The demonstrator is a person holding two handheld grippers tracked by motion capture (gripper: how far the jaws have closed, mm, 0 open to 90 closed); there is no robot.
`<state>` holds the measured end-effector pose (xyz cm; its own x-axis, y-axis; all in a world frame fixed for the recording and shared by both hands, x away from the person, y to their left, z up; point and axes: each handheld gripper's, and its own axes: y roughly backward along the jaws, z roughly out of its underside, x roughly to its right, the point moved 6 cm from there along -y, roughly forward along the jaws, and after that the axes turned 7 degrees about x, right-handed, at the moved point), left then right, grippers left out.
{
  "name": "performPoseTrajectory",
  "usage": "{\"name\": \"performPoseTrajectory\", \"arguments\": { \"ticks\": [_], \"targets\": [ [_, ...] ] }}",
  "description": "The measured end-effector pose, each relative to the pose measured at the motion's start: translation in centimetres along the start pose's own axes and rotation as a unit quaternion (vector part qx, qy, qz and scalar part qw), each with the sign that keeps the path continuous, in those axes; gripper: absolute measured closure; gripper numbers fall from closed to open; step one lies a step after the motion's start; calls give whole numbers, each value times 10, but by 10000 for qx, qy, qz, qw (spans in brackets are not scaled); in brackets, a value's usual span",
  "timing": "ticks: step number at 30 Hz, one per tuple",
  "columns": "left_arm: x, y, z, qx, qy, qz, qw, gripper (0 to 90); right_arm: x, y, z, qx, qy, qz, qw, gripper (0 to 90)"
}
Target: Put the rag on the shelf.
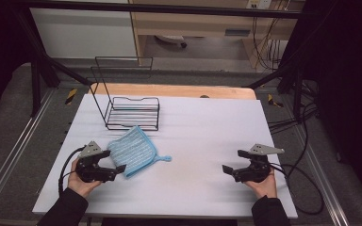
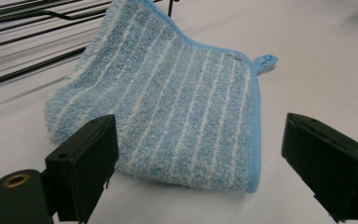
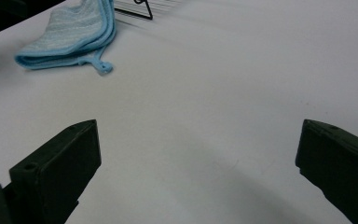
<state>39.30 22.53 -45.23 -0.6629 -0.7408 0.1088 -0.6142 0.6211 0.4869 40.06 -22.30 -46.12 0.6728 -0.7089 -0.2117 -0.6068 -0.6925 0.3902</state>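
We find the folded blue cloth point(image 1: 133, 157) lying near-left on the surface point(image 1: 207, 141) before the wire rack point(image 1: 133, 113), both claws spread and empty; next, we judge, the left claw point(image 1: 114, 161) must pinch its near edge.

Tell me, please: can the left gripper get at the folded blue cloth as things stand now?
Probably yes. The left gripper is open and sits right beside the blue cloth, whose near edge lies just ahead between its jaws, with bare table around it. The wire rack stands behind the cloth, not in the way.
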Motion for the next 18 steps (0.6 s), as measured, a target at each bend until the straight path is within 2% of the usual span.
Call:
{"name": "performPoseTrajectory", "arguments": {
  "ticks": [3, 6, 9, 10, 18],
  "targets": [
    [5, -3, 0, -50, -5, 39, 10000, 132, 0, -1, 1, -38, 27, 20, 10000, 6],
    [10, -6, 1, -144, -97, 87, 9998, 165, 0, -2, 2, -66, 11, 18, 10000, 6],
    [14, -10, 3, -253, -121, 113, 9995, 222, 0, -3, 3, -122, 35, 29, 9999, 6],
    [15, -11, 5, -305, -137, 113, 9994, 266, 0, -3, 4, -132, 64, 40, 9999, 6],
    [25, -20, 13, -605, -321, 78, 9976, 390, 0, -4, 4, -174, 57, 57, 9998, 6]
  ]
}}
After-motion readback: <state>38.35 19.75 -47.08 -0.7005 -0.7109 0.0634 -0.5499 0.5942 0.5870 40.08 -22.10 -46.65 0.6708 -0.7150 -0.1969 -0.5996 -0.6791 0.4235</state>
